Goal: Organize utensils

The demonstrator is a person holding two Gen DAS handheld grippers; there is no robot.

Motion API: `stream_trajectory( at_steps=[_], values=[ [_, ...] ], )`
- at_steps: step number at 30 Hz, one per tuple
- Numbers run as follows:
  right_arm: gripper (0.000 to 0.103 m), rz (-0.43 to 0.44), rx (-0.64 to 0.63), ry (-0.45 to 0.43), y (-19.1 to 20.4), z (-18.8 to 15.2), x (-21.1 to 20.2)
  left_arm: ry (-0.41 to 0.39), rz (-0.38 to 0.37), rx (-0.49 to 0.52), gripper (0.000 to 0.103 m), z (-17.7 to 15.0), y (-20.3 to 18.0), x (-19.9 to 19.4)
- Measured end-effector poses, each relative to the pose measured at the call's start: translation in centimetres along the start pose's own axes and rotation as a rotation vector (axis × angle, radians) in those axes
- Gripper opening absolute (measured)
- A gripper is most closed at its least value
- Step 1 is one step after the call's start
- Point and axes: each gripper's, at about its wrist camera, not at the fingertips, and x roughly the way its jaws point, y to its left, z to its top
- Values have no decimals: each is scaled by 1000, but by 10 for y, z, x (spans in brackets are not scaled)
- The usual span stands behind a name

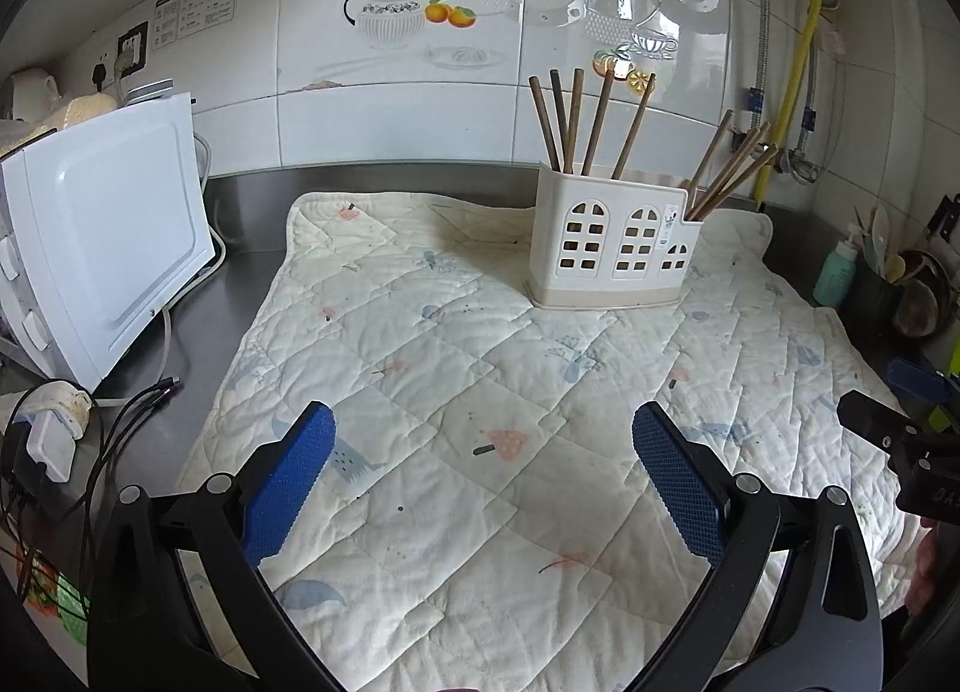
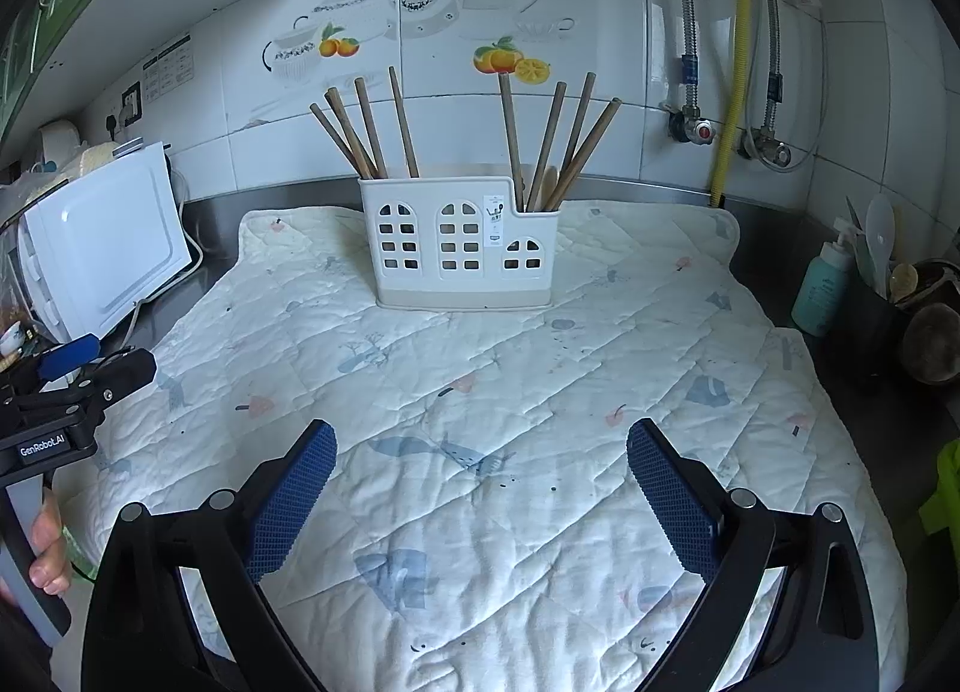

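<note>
While both claws, left gripper [image 1: 483, 470] and right gripper [image 2: 482, 482], gape empty, chopsticks [image 2: 366, 122] stand near-upright, tips fanning outward, in far holder [image 2: 459, 248], on quilted mat [image 2: 540, 392].

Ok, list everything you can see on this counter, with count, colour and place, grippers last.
Utensil holder: one, cream, back centre of mat.
Chopsticks: about nine, brown, upright in holder, two clusters.
Quilted mat: one, cream, patterned, covering counter.
Microwave: one, white, left.
Spray bottle: one, teal, right.
Rice paddle: one, white, in the dark pot on the right.
Hose: one, yellow, on the wall.
Left gripper: blue pads, open.
Right gripper: blue pads, open.
</note>
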Motion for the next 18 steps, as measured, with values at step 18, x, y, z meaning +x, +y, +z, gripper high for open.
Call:
stream_trajectory(
  at_steps=[18],
  values=[
    [94,1,-15,4,5,-1,1,9,-8,-20,98,-4,3,1]
  ],
)
